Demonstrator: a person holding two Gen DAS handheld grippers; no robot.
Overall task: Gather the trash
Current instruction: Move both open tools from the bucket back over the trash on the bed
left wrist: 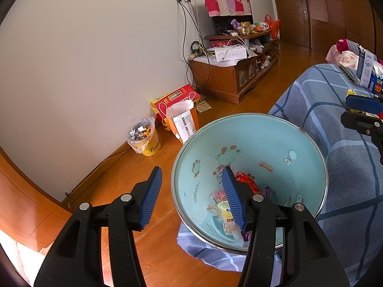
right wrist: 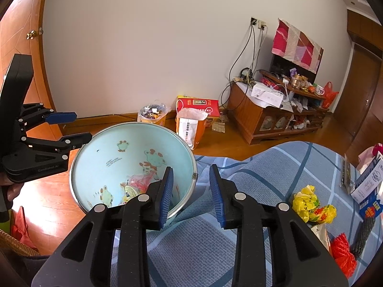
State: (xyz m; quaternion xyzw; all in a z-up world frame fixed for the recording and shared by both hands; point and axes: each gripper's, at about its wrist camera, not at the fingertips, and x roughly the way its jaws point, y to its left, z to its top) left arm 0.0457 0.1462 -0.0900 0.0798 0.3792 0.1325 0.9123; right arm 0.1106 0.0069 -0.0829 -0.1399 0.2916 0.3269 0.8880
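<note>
Here the left claw (left wrist: 191,198) stands open with nothing between its ribbed blue pads; one finger hangs over the wooden floor (left wrist: 143,172), the other over the basin (left wrist: 251,143). The right claw (right wrist: 191,191) is open and empty too, its pads parted above the basin's near rim and the bedspread (right wrist: 239,174).

The basin is round and deep, pale blue enamel inside with cartoon frogs and a thin metal rim. It sits at the edge of the bed, overhanging the floor. In its bottom lie crumpled wrappers (left wrist: 227,205), glossy red, yellow and clear.

On the bedspread, a soft blue cloth crossed by wide checks, more trash lies well to the right of the basin: a crumpled yellow wrapper (right wrist: 308,201) and, nearer the camera, a crinkled red one (right wrist: 342,256). A blue-and-white carton (right wrist: 368,189) stands beyond them.

The floor is glossy orange-brown plank. Against the plain white wall stand a yellow bucket (left wrist: 149,141) lined with plastic and full of scraps, an orange-and-white paper bag (left wrist: 184,122) and a red box (left wrist: 177,98). Further along is a low wooden cabinet (left wrist: 229,76), cluttered with cables, boxes and jars.
</note>
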